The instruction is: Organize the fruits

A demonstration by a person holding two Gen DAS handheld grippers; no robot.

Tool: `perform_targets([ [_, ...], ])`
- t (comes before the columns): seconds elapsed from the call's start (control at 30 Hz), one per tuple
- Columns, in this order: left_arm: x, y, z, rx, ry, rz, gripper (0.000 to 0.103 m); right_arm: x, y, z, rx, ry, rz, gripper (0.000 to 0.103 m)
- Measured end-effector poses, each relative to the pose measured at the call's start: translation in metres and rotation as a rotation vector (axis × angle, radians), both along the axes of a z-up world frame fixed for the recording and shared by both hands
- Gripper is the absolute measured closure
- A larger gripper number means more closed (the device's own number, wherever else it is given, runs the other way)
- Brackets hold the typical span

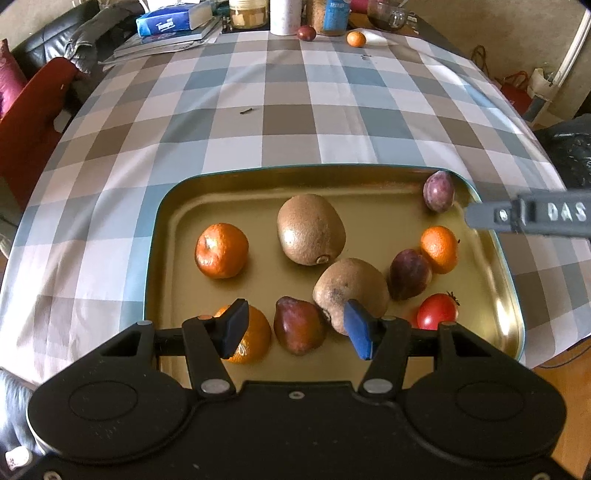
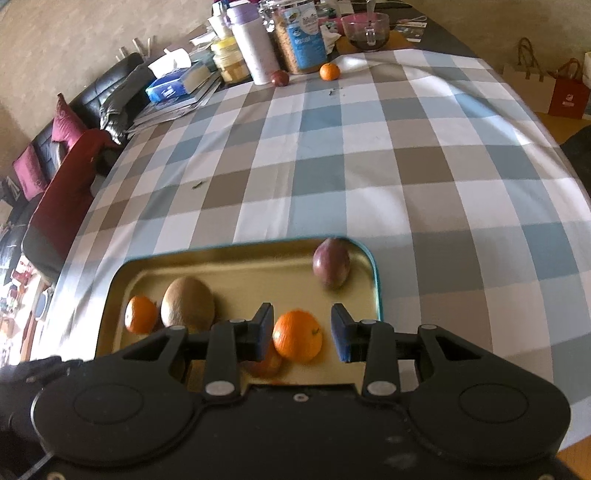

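**Both tongs apart above the fruit tray**

Left tongs hang spread wide over the near end of the shallow gold metal tray with a teal rim, clamping nothing. Between and behind their blue pads I see a dark red pear-shaped fruit, with a fuzzy brown kiwi just to its right and an orange mandarin partly hidden behind the left pad.

Right tongs are likewise spread, empty, poised over the tray's right side; a bright orange mandarin sits in the gap between the pads, touching neither that I can see. From the left wrist camera, one grey finger of those tongs reaches in over the tray's right rim.

Farther along the tray lie a second brown kiwi, another mandarin to its left, a purple plum in the far right corner, a darker plum touching the right-hand mandarin, and a small red tomato.

On the counter with its blue, grey and white checked cloth, two fruits remain outside the tray at the far edge: a dark red plum and a small mandarin, near the jars.
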State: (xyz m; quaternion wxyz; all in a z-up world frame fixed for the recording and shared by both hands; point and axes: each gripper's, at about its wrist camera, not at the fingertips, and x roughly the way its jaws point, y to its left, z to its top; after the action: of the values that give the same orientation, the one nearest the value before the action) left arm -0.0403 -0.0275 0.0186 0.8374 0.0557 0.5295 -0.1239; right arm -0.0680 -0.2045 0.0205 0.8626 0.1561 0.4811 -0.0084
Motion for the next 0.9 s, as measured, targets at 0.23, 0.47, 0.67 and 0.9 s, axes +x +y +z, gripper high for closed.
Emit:
perform_targets([
  [0.23, -0.015, -0.005, 0.003, 0.04, -0.054, 0.016, 0.042, -0.029, 0.005, 0.001, 0.011, -0.011, -0.011, 0.065],
  [0.47, -0.033, -0.006, 0.004, 0.042, -0.066, 0.016, 0.041, -0.058, 0.007, 0.0, 0.022, -0.013, -0.033, 0.065],
  [0.67, -0.048, -0.008, 0.0, 0.051, -0.071, 0.018, 0.041, -0.079, 0.011, -0.003, 0.006, -0.017, -0.04, 0.065],
  [0.9, -0.061, -0.005, -0.004, 0.036, -0.064, 0.033, 0.041, -0.094, 0.015, -0.006, 0.014, -0.011, -0.04, 0.065],
])
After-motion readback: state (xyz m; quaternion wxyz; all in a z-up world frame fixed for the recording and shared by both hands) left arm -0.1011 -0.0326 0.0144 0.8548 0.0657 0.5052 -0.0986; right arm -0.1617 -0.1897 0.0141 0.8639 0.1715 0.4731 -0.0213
